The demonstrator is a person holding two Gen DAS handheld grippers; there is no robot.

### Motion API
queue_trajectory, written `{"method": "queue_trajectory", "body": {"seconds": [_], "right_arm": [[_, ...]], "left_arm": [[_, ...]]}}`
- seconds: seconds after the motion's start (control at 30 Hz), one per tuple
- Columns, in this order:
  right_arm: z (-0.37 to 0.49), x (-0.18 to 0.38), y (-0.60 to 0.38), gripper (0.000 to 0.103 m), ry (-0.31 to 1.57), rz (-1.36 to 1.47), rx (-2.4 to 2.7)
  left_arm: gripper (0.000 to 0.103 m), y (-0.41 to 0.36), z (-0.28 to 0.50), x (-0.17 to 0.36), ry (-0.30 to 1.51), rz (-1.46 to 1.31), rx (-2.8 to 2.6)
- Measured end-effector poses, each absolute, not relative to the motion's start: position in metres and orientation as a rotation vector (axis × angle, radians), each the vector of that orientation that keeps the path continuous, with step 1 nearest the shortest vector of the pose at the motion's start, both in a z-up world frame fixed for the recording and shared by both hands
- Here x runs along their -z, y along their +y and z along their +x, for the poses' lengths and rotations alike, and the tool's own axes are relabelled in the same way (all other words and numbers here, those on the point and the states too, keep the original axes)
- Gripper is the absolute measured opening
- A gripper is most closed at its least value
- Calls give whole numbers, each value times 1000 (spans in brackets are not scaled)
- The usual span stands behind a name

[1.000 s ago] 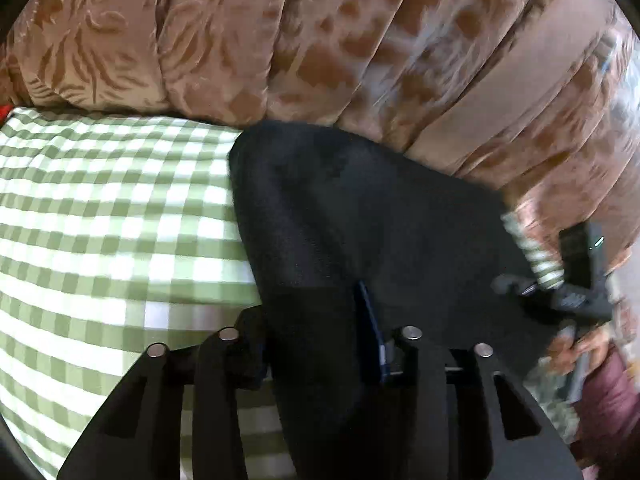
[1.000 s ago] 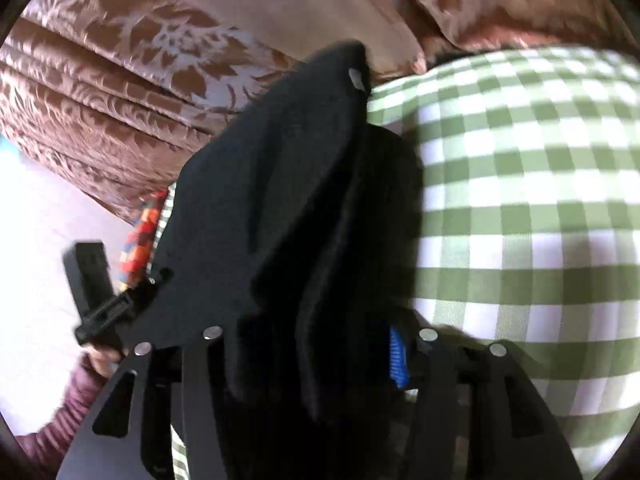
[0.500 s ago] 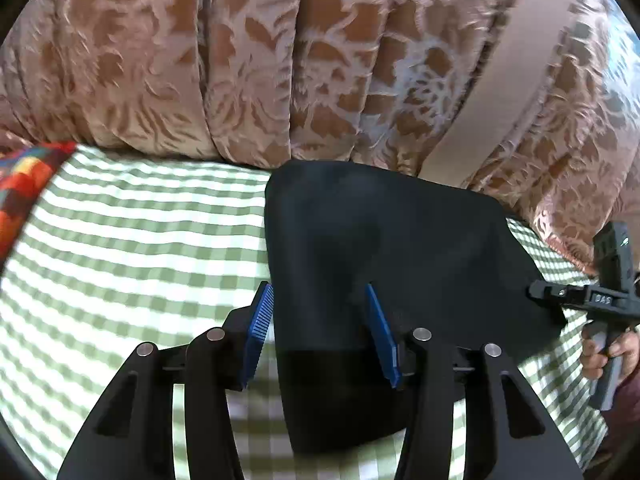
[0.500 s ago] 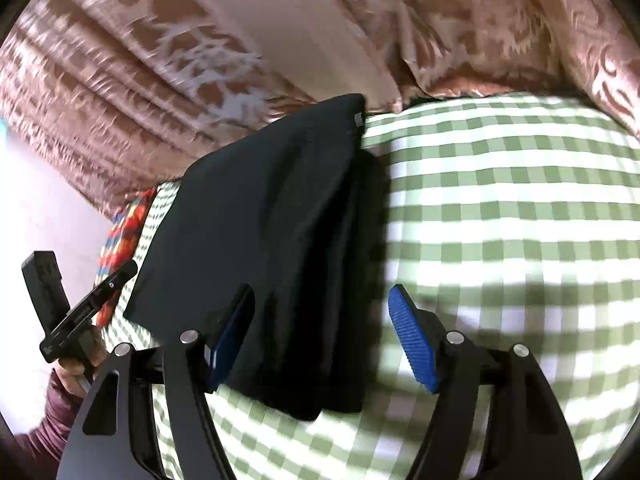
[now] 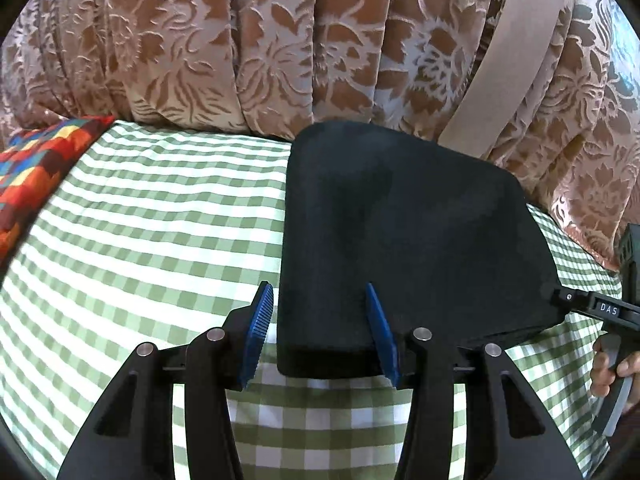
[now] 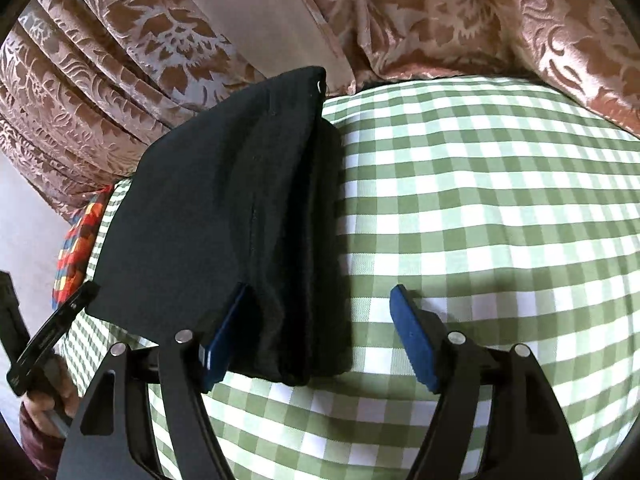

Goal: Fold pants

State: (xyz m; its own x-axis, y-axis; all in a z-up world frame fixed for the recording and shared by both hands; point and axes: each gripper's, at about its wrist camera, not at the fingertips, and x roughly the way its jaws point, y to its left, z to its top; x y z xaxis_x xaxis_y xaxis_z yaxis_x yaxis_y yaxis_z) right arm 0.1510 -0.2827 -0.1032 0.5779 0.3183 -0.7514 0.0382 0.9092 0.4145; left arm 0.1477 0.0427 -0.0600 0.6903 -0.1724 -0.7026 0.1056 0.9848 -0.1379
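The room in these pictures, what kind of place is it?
Probably a home bedroom or living room: folded black pants lie on a soft surface under a green checked sheet, with patterned brown curtains behind and a colourful cushion beside.

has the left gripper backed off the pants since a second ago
Yes. The left gripper has pulled back toward the near edge of the pants, jaws opening, and more of the checked cloth now shows.

The black pants (image 5: 404, 240) lie folded into a compact, flat rectangle on the green-checked cloth, their far edge at twelve o'clock touching the patterned curtain. From the right wrist view the pants (image 6: 224, 216) show stacked layers along their three o'clock side.
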Motion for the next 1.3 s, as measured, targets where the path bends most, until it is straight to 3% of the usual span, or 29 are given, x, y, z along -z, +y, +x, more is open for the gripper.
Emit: {"method": "queue_trajectory", "body": {"seconds": [0.4, 0.7, 0.97, 1.03, 1.17, 1.3], "right_arm": [[120, 66, -266, 74, 843, 270, -50], [125, 82, -258, 75, 898, 222, 3], [89, 52, -252, 78, 796, 252, -23], [75, 46, -246, 80, 774, 256, -34], [50, 41, -229, 89, 743, 248, -26], [28, 38, -210, 101, 693, 206, 32]], "left_arm": [[57, 33, 100, 30, 693, -63, 139], [57, 26, 100, 29, 705, -41, 138], [57, 22, 79, 13, 651, -36, 124], [70, 21, 70, 7, 630, -37, 119], [72, 16, 48, -3, 594, -25, 117], [82, 14, 27, -3, 594, -24, 111]]}}
